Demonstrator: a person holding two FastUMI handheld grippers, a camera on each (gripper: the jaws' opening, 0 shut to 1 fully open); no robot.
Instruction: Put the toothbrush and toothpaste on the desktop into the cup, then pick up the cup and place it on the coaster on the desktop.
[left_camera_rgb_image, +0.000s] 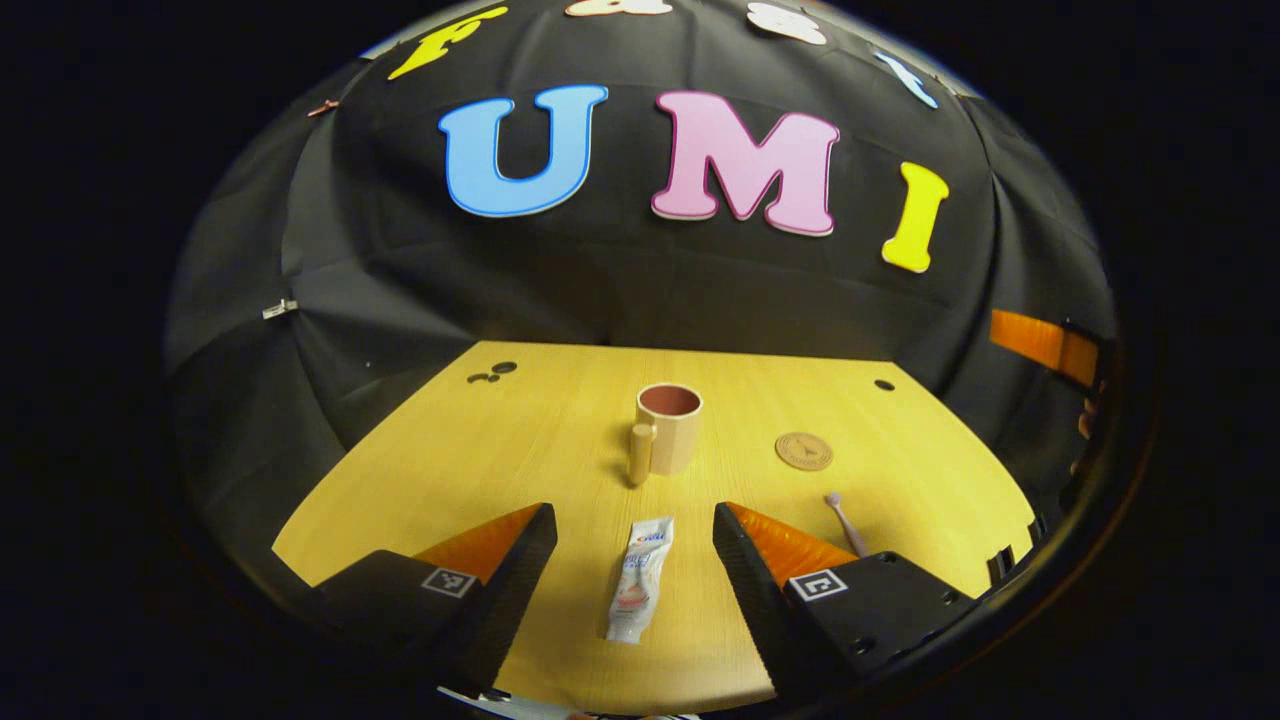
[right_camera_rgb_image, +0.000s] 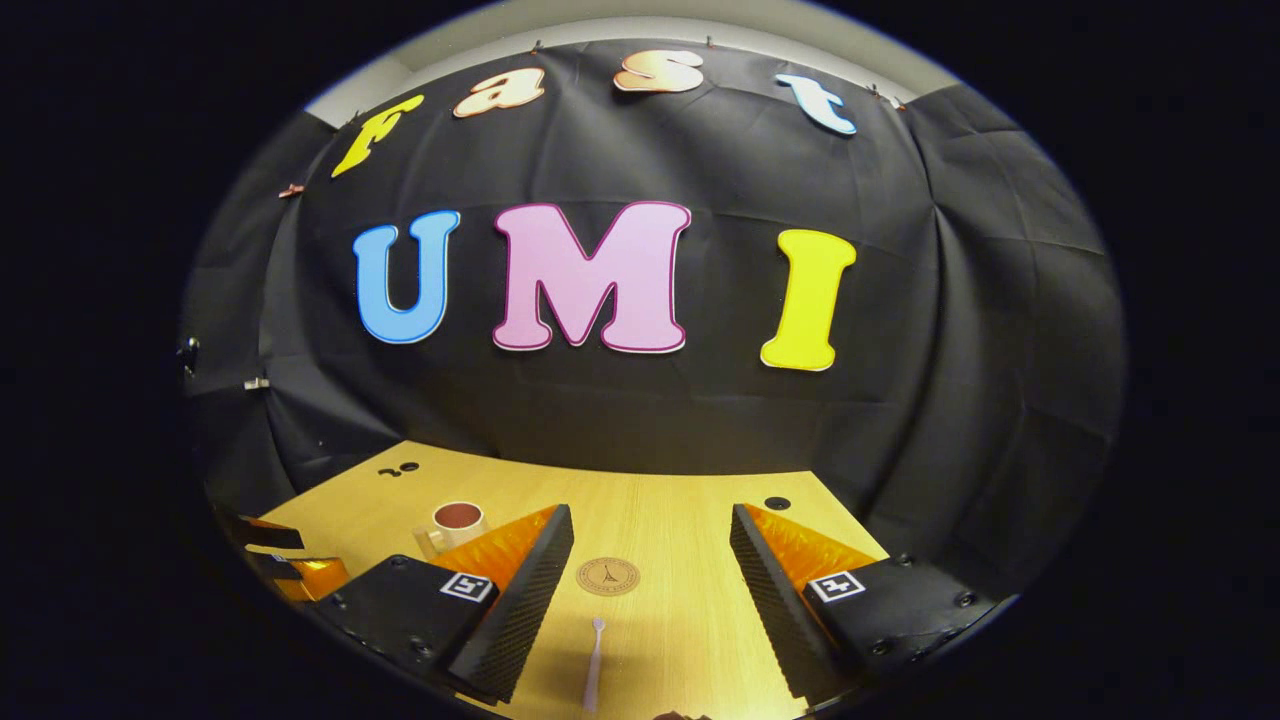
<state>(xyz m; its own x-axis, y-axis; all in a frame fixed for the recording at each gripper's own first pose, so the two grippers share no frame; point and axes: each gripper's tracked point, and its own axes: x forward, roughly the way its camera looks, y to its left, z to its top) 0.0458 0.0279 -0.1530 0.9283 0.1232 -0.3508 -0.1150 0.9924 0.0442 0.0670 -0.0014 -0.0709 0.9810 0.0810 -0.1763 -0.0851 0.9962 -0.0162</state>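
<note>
Both tools spread wide, holding nothing. Left tool (left_camera_rgb_image: 635, 560) straddles toothpaste (left_camera_rgb_image: 640, 578) flat on table (left_camera_rgb_image: 450, 450); right tool (right_camera_rgb_image: 650, 590) lines up over toothbrush (right_camera_rgb_image: 594, 664). Cup (left_camera_rgb_image: 668, 428) upright beside coaster (left_camera_rgb_image: 803, 451). Risk: thin toothbrush slips the pinch, or cup tips on insertion.

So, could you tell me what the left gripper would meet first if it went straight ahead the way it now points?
Probably the toothpaste, lying on the desktop between the open left gripper fingers; the cup stands farther along that line.
</note>
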